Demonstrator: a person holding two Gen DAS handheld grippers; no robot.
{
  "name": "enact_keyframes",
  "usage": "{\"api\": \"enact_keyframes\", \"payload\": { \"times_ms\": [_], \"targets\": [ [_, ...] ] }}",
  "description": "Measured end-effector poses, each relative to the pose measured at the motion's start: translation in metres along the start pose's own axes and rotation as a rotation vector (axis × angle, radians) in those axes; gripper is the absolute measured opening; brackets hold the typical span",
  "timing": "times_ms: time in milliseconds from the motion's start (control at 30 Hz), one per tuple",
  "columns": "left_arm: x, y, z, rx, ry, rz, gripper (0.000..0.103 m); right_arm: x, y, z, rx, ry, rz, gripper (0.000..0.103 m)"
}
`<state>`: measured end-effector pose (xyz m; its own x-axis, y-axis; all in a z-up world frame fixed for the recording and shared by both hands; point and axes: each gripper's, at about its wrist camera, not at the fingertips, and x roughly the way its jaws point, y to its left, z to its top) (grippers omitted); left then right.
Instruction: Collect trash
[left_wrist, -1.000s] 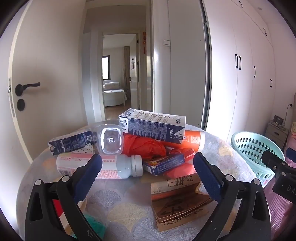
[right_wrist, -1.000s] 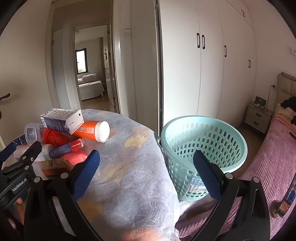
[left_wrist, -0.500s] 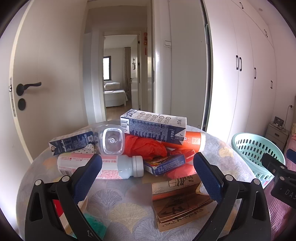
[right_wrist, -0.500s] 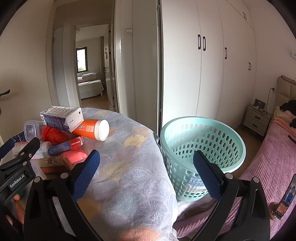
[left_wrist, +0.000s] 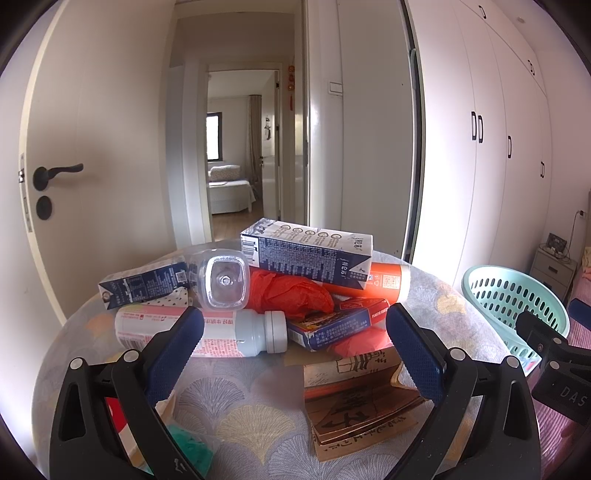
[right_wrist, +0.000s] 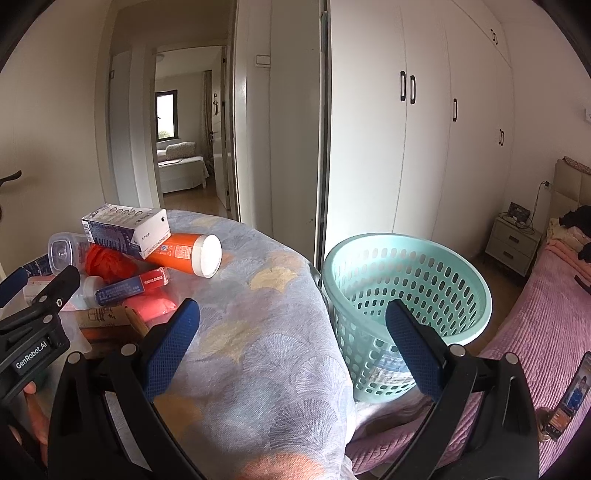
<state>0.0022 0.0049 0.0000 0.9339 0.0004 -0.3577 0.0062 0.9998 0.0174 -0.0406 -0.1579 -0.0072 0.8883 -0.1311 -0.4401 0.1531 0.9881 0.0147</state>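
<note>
Left tool (left_wrist: 293, 345) hung wide open, empty, near the trash pile (left_wrist: 280, 295) on the worktop (left_wrist: 236, 402); right tool (right_wrist: 291, 341) gaped empty beside the basket (right_wrist: 406, 291).

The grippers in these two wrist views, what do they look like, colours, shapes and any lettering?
Both look alike: the left gripper and the right gripper have matte black, angular plastic arms with triangular cut-outs and silver screw heads. Each ends in two fingers faced with dark blue, dimpled pads. Seen from the right wrist, the left gripper's side bears white "GenRobot.AI" lettering. No cables or sleeves show.
</note>
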Motion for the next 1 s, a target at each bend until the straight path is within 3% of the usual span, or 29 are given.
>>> {"api": "enact_keyframes", "payload": {
  "times_ms": [733, 867, 1000],
  "targets": [
    [-0.002, 0.002, 0.002, -0.01, -0.014, 0.003, 0.096, -0.002, 0.002, 0.001, -0.015, -0.005, -0.017, 0.096],
    [-0.013, 0.005, 0.005, -0.024, -0.048, 0.011, 0.095, -0.007, 0.001, 0.005, -0.019, -0.021, -0.015, 0.096],
    [-0.031, 0.011, 0.015, -0.029, -0.04, -0.031, 0.095, -0.012, 0.001, 0.009, -0.02, -0.03, -0.007, 0.095]
  ]
}}
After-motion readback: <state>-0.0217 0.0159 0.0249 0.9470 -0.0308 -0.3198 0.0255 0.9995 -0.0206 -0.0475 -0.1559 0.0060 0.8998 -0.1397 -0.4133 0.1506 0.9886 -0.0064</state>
